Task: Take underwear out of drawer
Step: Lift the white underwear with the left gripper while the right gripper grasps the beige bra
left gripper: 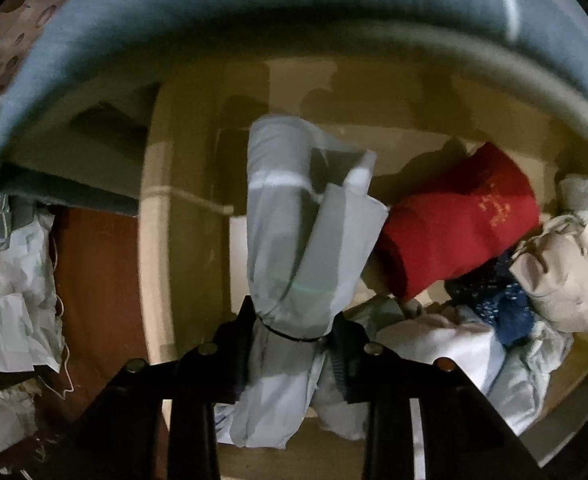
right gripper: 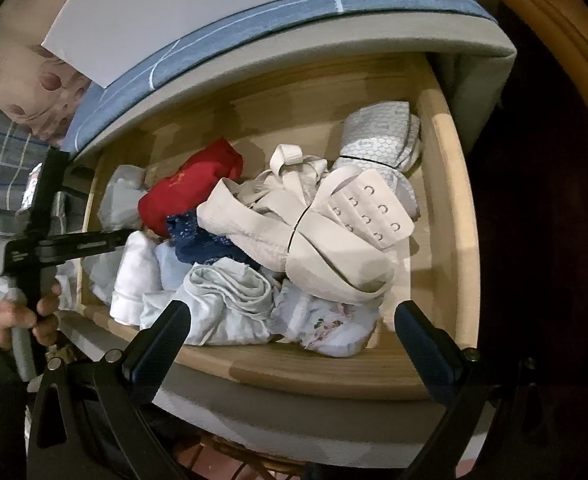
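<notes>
Squeezed tight in the left gripper (left gripper: 294, 344), a pale grey rolled underwear bundle (left gripper: 294, 232) hangs over the wooden drawer (right gripper: 450, 208), with a red cloth (left gripper: 458, 216) and a beige bra (right gripper: 334, 236) in the pile below, while the right gripper (right gripper: 289, 320) waits wide apart, holding nothing.

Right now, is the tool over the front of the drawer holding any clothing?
No, the right tool hangs open above the drawer, its two fingers wide apart with nothing between them.
</notes>
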Demonstrator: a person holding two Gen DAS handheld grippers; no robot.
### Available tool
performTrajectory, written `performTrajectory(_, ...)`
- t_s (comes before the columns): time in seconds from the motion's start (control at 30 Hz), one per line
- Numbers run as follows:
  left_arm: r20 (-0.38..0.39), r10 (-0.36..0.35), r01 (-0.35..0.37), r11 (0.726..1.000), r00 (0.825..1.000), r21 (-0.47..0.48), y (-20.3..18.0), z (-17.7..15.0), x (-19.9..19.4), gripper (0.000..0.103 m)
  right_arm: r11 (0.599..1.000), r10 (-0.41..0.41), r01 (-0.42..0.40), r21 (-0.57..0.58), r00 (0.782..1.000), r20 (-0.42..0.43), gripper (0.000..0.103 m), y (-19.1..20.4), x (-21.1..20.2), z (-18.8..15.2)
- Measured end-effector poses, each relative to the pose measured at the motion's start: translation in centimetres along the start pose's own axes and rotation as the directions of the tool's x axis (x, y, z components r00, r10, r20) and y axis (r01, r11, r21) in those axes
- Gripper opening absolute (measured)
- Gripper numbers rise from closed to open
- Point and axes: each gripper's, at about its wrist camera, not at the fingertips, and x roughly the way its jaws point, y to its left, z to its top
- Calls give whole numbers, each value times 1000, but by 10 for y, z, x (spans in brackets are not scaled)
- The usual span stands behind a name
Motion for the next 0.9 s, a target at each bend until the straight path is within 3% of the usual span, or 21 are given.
performTrajectory(0.07,10,-14,14,1000,1000,-8,-1,-1,-9,33,1000,-5,5,2,1000,-10,101,-1,1,1)
performTrajectory(0.23,47,-36,37,999,998,-15,10,-3,-32,33,998,-59,57,-40,998,-34,84,1,7,12)
performTrajectory(0.47,90,-53,56,998,994,-28,13,-12,-50,33,993,-71,65,-96,995,-62,68,3,1,37)
performTrajectory(0.63,116,-44,47,999,992,-23,12,-21,-52,33,980,-73,56,-191,994,-81,67,25,-3,53)
performTrajectory(0.83,129,-62,67,997,990,-33,23,-27,-50,33,962,-176,139,-236,974,-142,67,37,22,67)
performTrajectory(0.9,131,-71,77,996,989,-37,25,-27,-51,33,961,-165,123,-249,974,-157,71,36,24,70)
